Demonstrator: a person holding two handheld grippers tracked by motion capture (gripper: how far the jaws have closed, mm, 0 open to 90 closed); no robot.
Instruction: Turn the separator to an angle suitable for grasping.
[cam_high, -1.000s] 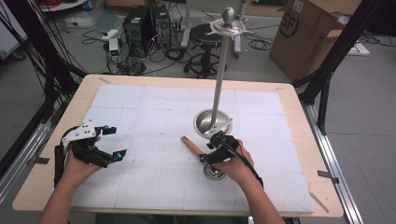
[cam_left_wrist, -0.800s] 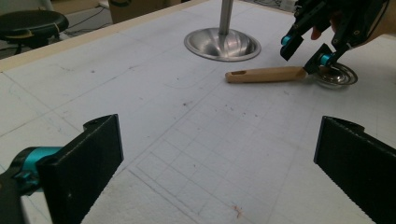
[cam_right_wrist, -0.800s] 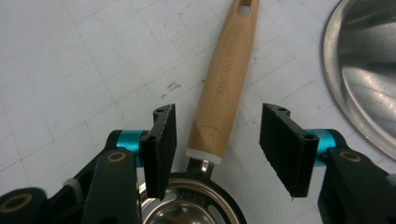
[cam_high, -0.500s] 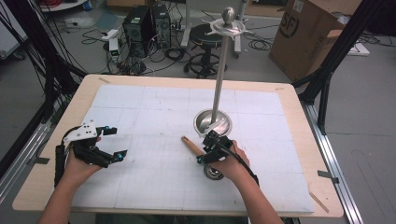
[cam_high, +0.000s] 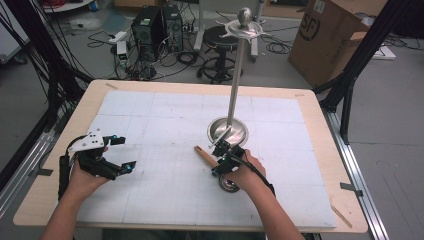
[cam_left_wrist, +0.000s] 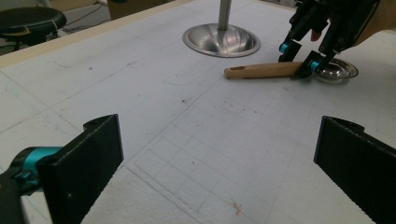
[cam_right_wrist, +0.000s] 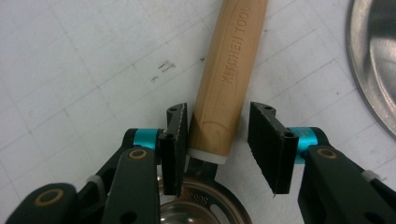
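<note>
A kitchen tool with a wooden handle (cam_high: 204, 154) and a round metal head (cam_high: 230, 184) lies flat on the white mat. My right gripper (cam_high: 223, 155) is down over it where the handle meets the metal. In the right gripper view the jaws stand open on either side of the handle (cam_right_wrist: 229, 79). One jaw is against the wood and the other is a small gap away. The handle (cam_left_wrist: 261, 71) shows again in the left gripper view. My left gripper (cam_high: 125, 152) hovers wide open over the mat's left side, holding nothing.
A metal stand with a round dished base (cam_high: 227, 131) and a tall pole topped by hooks (cam_high: 244, 17) rises just behind the tool. The base's rim (cam_right_wrist: 373, 60) is close to my right gripper. Bare mat (cam_high: 165, 125) lies between the hands.
My right gripper has shifted a little left along the tool, toward the wooden handle. The left gripper has stayed put.
</note>
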